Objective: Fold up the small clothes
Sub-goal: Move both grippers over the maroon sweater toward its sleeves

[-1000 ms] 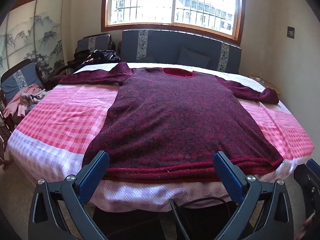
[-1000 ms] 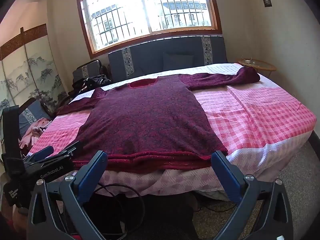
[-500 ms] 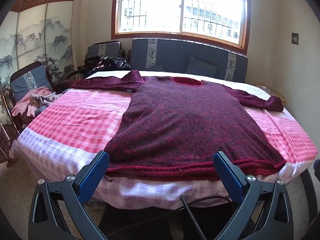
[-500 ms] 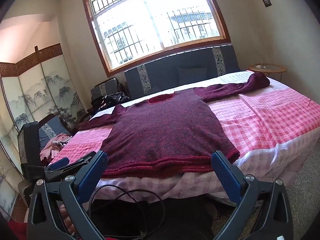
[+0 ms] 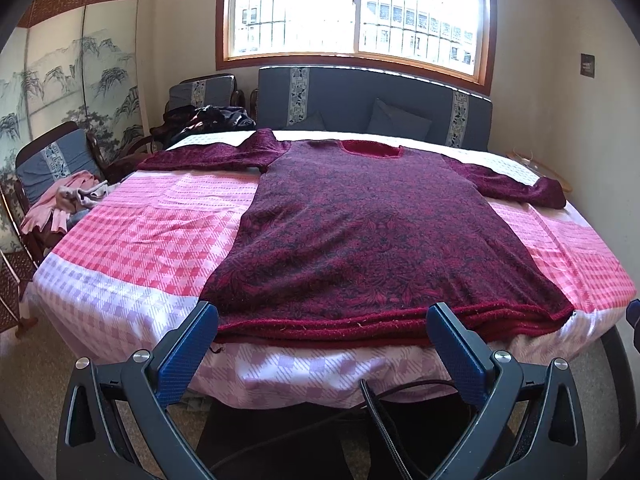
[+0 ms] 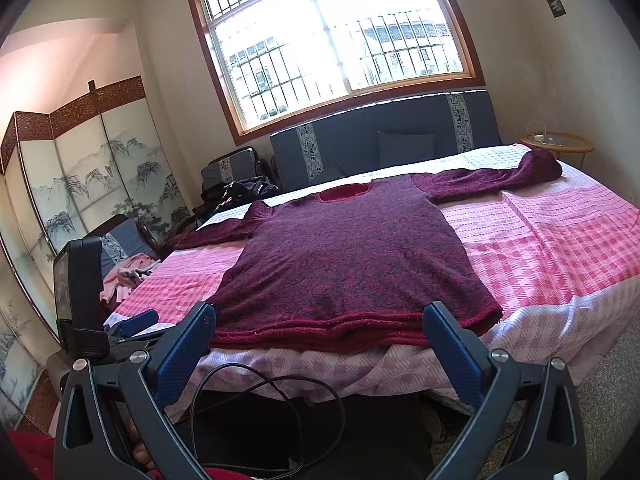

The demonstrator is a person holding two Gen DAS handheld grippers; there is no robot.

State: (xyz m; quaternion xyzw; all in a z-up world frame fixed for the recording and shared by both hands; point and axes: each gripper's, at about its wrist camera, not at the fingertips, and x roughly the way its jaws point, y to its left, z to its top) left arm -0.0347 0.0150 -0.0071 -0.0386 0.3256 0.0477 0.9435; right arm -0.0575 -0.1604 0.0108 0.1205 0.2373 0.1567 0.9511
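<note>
Both cameras have drifted a bit since a second ago, so the window sits higher in view. Maroon sweater (image 5: 372, 236) lies flat on my pink checked bedspread (image 5: 132, 248), sleeves out. Left gripper (image 5: 322, 334) and right gripper (image 6: 318, 332) hang at the near hem, jaws wide apart, holding nothing.

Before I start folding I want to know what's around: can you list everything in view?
Dark red patterned knit sweater: one, spread flat on the bed, sleeves out, hem at the near edge.
Pink checked bedspread: one, covering the bed.
Pink clothes pile: one, on the chair at left.
Dark clothes heap: one, on the far chair.
Blue-grey sofa: one, under the window.
Painted folding screen: one, left wall.
Round glass side table: one, far right.
Black cable: one, on the floor.
Left gripper: open, before the hem.
Right gripper: open, before the hem.
</note>
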